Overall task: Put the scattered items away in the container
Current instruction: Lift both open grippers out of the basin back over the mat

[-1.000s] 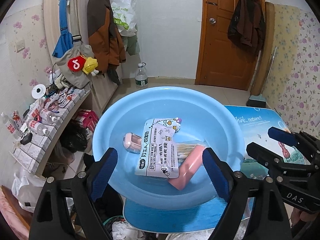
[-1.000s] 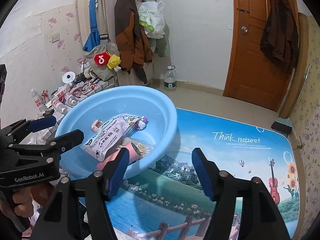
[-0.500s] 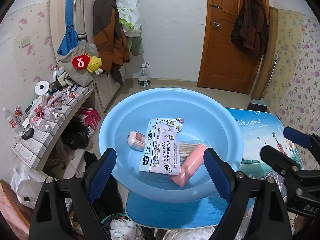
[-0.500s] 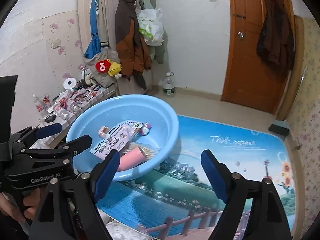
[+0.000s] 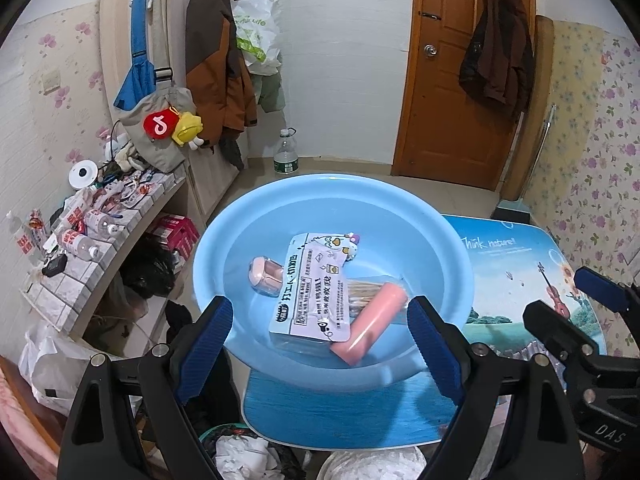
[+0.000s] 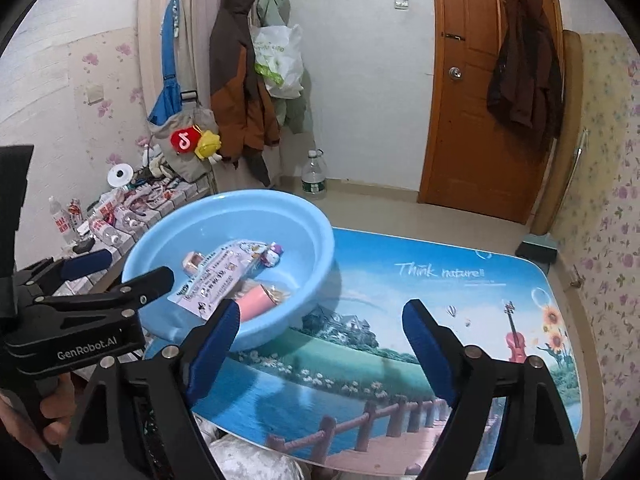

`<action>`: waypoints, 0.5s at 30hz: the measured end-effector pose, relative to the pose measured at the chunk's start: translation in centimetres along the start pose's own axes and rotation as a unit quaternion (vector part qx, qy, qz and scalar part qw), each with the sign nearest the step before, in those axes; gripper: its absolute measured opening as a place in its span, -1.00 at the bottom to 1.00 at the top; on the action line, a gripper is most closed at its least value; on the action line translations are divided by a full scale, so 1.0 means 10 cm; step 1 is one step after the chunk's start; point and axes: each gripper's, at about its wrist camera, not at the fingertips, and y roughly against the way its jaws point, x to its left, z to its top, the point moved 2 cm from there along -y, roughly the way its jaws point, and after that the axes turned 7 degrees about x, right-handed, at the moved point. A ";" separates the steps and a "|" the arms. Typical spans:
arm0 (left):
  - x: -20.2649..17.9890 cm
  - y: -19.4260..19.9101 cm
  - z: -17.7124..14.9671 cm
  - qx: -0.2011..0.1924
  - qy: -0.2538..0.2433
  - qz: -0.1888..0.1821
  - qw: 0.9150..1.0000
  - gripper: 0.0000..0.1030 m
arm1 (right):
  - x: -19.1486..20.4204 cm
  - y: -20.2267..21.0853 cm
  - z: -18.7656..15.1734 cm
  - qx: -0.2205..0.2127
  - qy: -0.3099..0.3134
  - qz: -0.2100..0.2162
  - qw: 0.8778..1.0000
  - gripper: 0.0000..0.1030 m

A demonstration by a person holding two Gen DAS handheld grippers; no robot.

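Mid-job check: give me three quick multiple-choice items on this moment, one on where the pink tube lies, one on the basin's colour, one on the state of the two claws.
1. Where is the pink tube?
A. on the table mat
B. in the basin, partly on the printed packet
C. in the right claw

2. What colour is the basin?
A. light blue
B. red
C. white

3. How are the claws?
A. both shut on items
B. left shut, right open
C. both open and holding nothing

Answers: 1 B, the tube rests inside the basin against the packet's edge. 2 A, its rim and wall are light blue. 3 C, the left claw and the right claw both show wide gaps with nothing between the fingers.
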 end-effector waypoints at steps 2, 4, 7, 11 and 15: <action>-0.04 0.00 -0.01 0.000 -0.002 -0.001 1.000 0.73 | -0.02 0.00 -0.02 0.009 -0.003 -0.006 1.000 0.65; -0.07 0.01 -0.02 0.001 -0.003 -0.003 1.000 0.73 | -0.04 0.01 -0.04 0.009 -0.007 -0.007 1.000 0.65; -0.11 0.02 -0.03 0.002 -0.008 -0.003 1.000 0.73 | -0.06 0.03 -0.06 0.007 -0.007 -0.010 1.000 0.65; -0.17 0.05 -0.03 -0.001 -0.011 -0.005 1.000 0.73 | -0.06 0.05 -0.06 0.008 -0.009 -0.010 1.000 0.65; -0.22 0.08 -0.04 -0.003 -0.015 -0.006 1.000 0.73 | -0.09 0.06 -0.08 0.008 -0.013 -0.011 1.000 0.65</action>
